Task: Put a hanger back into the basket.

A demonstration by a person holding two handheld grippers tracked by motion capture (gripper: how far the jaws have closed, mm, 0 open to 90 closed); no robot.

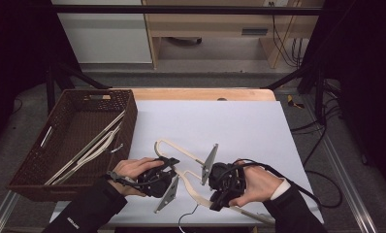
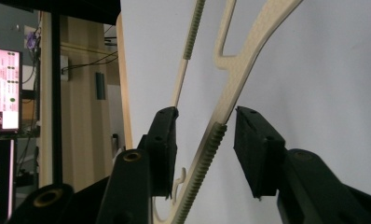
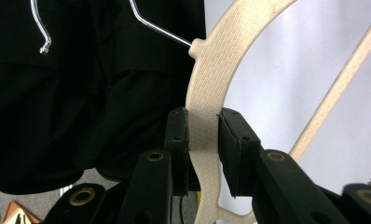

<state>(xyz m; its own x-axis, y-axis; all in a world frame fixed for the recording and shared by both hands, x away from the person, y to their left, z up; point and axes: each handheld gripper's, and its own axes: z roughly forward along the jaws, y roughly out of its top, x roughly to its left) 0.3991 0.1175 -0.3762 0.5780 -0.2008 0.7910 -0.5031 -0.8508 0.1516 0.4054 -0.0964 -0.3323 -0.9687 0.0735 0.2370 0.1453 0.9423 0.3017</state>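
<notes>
High view: a cream hanger [image 1: 191, 167] lies on the white sheet [image 1: 230, 121] covering the surface, between the two hands. The right gripper [image 1: 220, 187] holds it at the curved neck near the hook, and the left gripper [image 1: 164, 177] sits at one of its arms. To the left of the left gripper stands a brown wicker basket [image 1: 36, 167] with other hangers [image 1: 91, 145] already lying inside. Judging from this, part of the sorting is done; this hanger is not yet lifted and has yet to go into the basket. Beyond the sheet, the wooden edge of the surface [image 1: 201, 93] shows, then a grey floor, pale wooden furniture and dangling cables at the right, with dark frame bars around.

Left gripper view: the hanger's ribbed arm [image 2: 211, 149] runs up between the fingers [image 2: 260, 154]. They are closing in but a gap shows on each side, so they are not yet gripping it. Past the fingertips lies the white sheet; off to the left are a wooden post and a lit monitor [image 2: 4, 88].

Right gripper view: the fingers [image 3: 176, 149] are clenched on the hanger's broad neck [image 3: 203, 126], pads pressing both faces. Above the fingertips the metal hook [image 3: 160, 29] leaves the neck toward a dark sleeve; to the right is the white sheet and the hanger's thin lower bar [image 3: 342, 84].
</notes>
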